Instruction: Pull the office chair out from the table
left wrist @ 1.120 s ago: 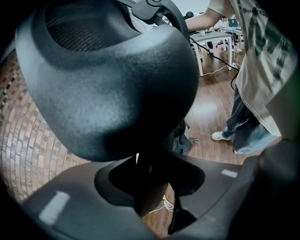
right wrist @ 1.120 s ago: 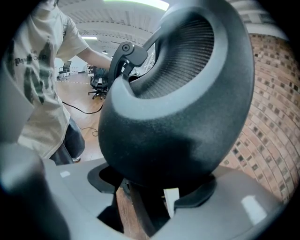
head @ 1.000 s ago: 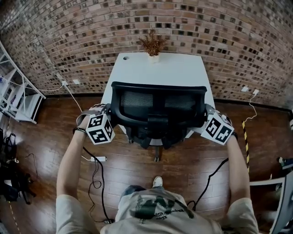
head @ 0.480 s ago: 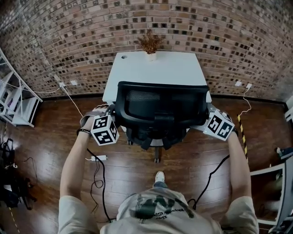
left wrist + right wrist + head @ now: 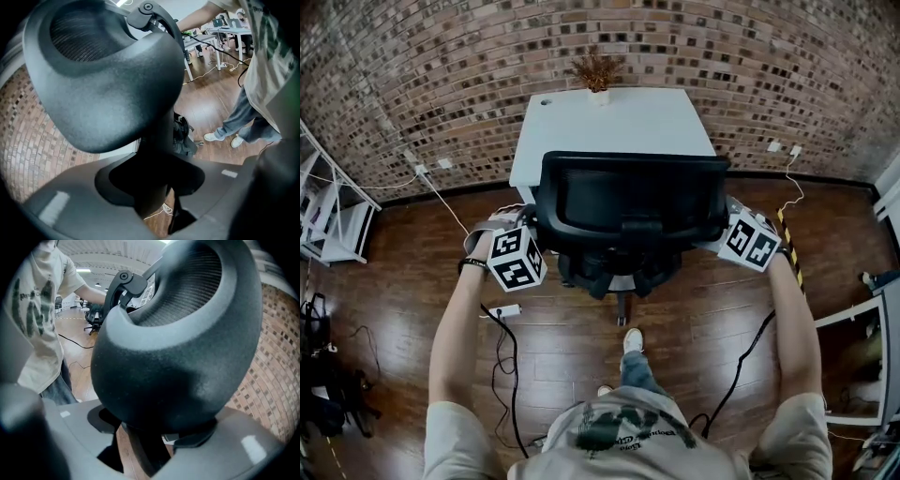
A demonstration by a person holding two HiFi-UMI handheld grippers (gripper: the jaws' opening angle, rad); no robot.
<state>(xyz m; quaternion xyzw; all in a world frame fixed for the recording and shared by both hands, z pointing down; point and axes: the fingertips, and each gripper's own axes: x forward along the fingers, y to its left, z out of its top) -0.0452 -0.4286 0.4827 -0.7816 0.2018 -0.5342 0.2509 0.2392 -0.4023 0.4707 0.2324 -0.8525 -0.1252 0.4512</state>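
At the far left, a white shelf unit [image 5: 328, 220] stands against the brick wall [image 5: 441, 75], and a power strip [image 5: 504, 310] lies on the wooden floor [image 5: 394, 309]. Your left gripper [image 5: 157, 192] is clenched on the left rim of the office chair [image 5: 628, 202]; the black frame passes between its grey jaws. The chair is black, with a mesh backrest inside a thick moulded rim. It stands at the near edge of the white table [image 5: 609, 122], and from above its back overlaps that edge. A small dried plant [image 5: 596, 72] sits at the middle of the table's far edge. Your right gripper [image 5: 154, 437] grasps the chair's right rim in the same way.

The only markings are the black-and-white squares on the gripper cubes. The print on your shirt [image 5: 609, 427] is too blurred to read.

Only the head view shows the table and the plant. Only the left gripper view shows your jeans, your white shoes [image 5: 215, 137] and distant desks [image 5: 225, 33]. Only the right gripper view shows ceiling lights and another chair [image 5: 91, 317] far behind.
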